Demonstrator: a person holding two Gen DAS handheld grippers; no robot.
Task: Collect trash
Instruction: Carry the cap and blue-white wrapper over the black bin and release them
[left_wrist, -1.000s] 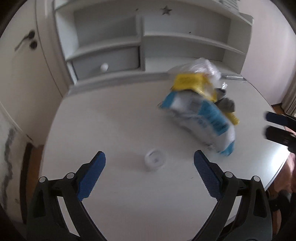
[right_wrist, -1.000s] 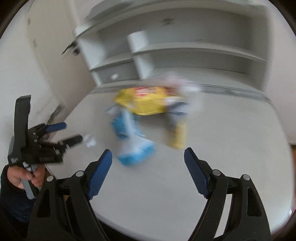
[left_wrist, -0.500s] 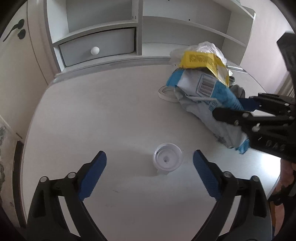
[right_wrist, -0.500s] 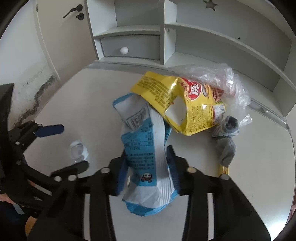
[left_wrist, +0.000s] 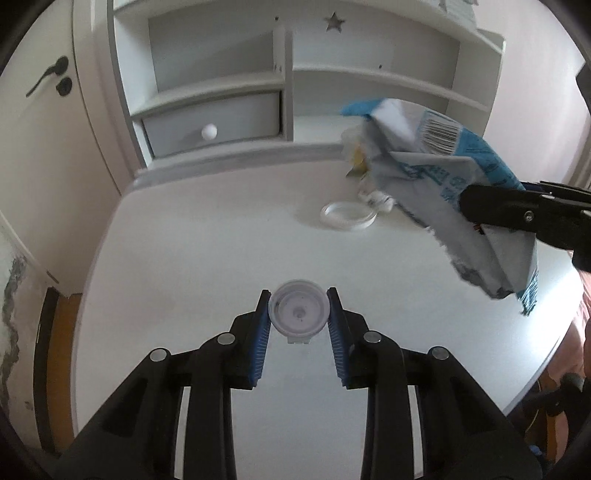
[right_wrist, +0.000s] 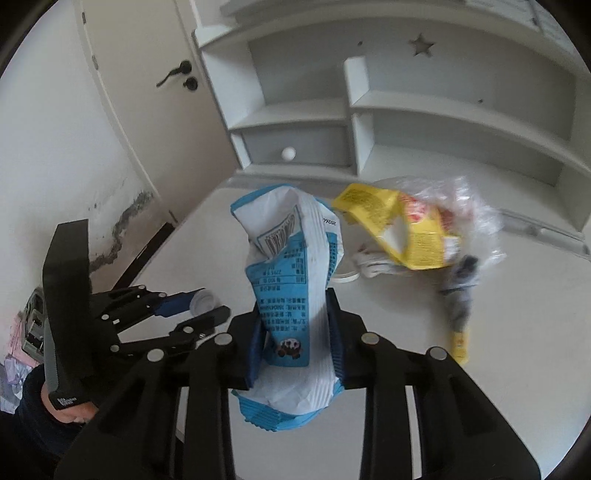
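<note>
A small white plastic cup (left_wrist: 298, 314) sits on the white table (left_wrist: 184, 258), and my left gripper (left_wrist: 298, 295) is closing on it, blue pads against both its sides. The same gripper (right_wrist: 210, 304) and cup (right_wrist: 203, 300) show at the left of the right wrist view. My right gripper (right_wrist: 293, 306) is closing on a crumpled blue-and-white snack bag (right_wrist: 291, 258), which stands pinched between the pads, raised off the table. In the left wrist view that bag (left_wrist: 443, 166) hangs at the right.
A yellow snack bag (right_wrist: 410, 229), a clear plastic bag (right_wrist: 472, 206) and a grey rag-like item (right_wrist: 460, 291) lie near the table's back. A clear round lid (left_wrist: 347, 216) rests beside them. Shelves with a drawer (left_wrist: 210, 125) stand behind, a door (right_wrist: 173, 79) at left.
My left gripper's jaws have come in around the small white cup. The right gripper, shut on the blue-and-white bag half a second ago, has raised it off the table.
</note>
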